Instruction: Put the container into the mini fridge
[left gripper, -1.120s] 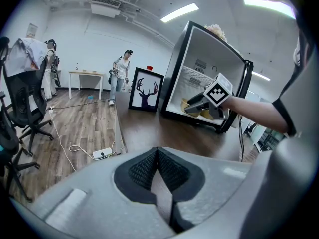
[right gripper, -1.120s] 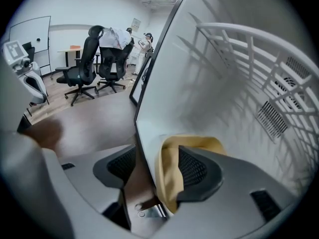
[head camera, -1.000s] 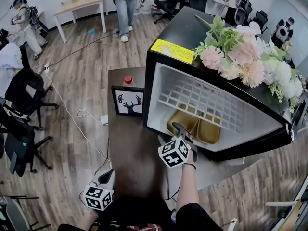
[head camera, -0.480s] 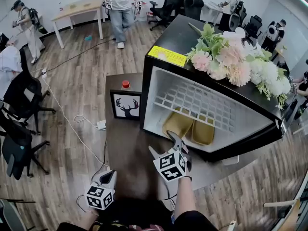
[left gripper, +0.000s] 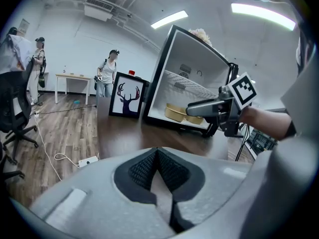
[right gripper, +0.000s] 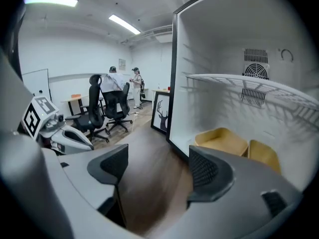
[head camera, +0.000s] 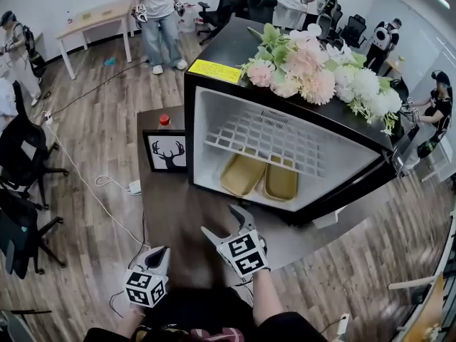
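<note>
A dark wooden table (head camera: 174, 216) in an open office carries the mini fridge (head camera: 204, 144), which stands open. The container (head camera: 242, 174), yellow, lies on the fridge floor under the wire shelf (head camera: 263, 137), with a second yellow container (head camera: 281, 183) just beside it at 3 o'clock. At its 6 o'clock, outside the fridge, the right gripper (head camera: 218, 219) has just been opening: its jaws are spread wide with nothing between them. At that gripper's 8 o'clock, the left gripper (head camera: 159, 252) is pressed together, empty.
</note>
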`<state>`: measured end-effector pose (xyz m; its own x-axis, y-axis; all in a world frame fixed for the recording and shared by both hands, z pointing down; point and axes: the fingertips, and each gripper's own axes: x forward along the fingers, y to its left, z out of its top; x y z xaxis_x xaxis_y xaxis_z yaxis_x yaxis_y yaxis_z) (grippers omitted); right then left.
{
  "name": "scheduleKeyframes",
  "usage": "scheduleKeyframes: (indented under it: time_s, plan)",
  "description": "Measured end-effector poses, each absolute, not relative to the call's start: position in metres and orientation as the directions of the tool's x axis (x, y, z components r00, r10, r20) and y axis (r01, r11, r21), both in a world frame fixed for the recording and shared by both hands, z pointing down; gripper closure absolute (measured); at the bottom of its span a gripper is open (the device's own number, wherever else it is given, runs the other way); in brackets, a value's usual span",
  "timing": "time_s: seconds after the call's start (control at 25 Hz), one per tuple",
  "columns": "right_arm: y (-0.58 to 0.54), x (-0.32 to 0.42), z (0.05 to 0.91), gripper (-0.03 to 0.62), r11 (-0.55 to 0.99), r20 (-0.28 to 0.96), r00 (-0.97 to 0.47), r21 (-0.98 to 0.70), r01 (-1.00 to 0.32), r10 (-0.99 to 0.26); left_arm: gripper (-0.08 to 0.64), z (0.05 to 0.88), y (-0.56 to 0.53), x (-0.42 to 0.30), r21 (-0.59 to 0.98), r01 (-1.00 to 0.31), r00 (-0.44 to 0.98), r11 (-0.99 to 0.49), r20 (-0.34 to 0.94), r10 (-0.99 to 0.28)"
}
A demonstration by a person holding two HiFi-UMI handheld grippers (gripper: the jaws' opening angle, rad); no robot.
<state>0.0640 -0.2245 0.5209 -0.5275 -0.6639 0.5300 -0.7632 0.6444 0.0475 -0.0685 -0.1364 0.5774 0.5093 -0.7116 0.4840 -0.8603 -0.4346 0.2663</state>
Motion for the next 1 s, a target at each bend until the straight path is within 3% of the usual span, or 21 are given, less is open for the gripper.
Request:
scheduleKeyframes:
  time_s: [0.12,0.6,1.0]
  plan:
    - [-0.209,0.064,0.521,0.216,0.635,0.501,-0.567,-0.044,-0.771,-0.654,0.552,0.575,-0.135,-0.058,0.272,-0.851,0.525,-0.449,0.473,-0.708]
    - [-0.16,0.072,0.55,0.218,0.619,0.533,-0.586,-0.141,-0.773,-0.61,0.552,0.563,-0.133,-0.026,0.317,-0.818,0.575,-0.48,0.412,-0.707]
    - [-0.119,0.076,0.584,0.241,0.572,0.536,-0.647,-0.329,-0.751,-0.542,0.552,0.553,-0.13,0.006,0.443,-0.731,0.669,-0.52,0.316,-0.672]
